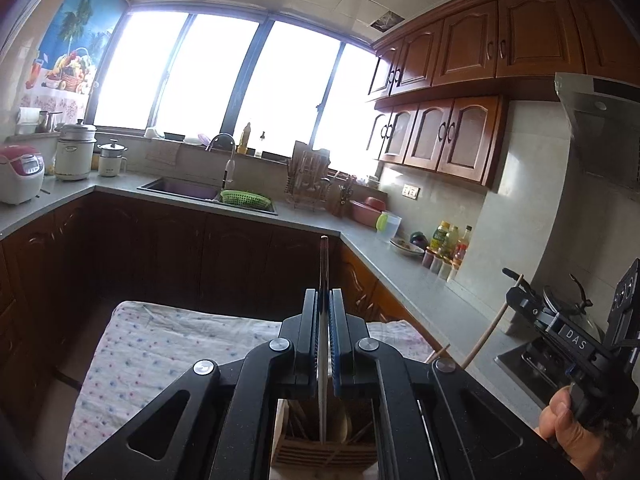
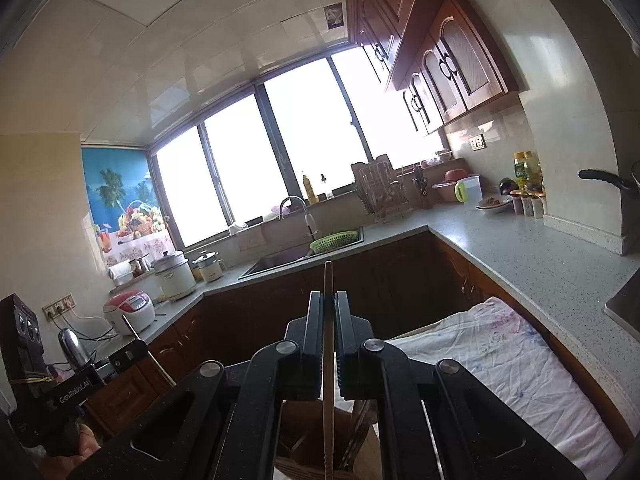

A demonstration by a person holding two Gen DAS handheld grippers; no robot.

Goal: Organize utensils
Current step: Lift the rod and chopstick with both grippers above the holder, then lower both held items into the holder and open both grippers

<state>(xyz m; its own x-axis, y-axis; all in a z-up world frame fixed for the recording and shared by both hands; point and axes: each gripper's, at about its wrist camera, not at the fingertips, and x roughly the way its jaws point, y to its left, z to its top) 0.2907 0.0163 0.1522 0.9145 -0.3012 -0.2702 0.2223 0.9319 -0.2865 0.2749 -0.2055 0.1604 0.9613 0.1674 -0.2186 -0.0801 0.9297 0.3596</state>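
Observation:
My left gripper (image 1: 324, 294) is shut on a thin chopstick with a dark upper end (image 1: 323, 264), held upright; its lower end reaches into a wooden utensil holder (image 1: 320, 454) below the jaws. My right gripper (image 2: 329, 296) is shut on a pale wooden chopstick (image 2: 329, 280), also upright, its lower end in the same holder (image 2: 292, 452). The holder has other utensils in it. The right gripper also shows in the left wrist view (image 1: 516, 284) at the right, with its chopstick (image 1: 496, 320). The left gripper shows in the right wrist view (image 2: 132, 350) at the lower left.
The holder stands on a table covered with a dotted cloth (image 1: 160, 344). An L-shaped grey counter (image 1: 400, 276) runs behind, with a sink (image 1: 188, 190), green basket (image 1: 246, 199), dish rack (image 1: 308, 180), rice cookers (image 1: 20, 174), bottles (image 1: 450, 240) and a stove (image 1: 520, 356).

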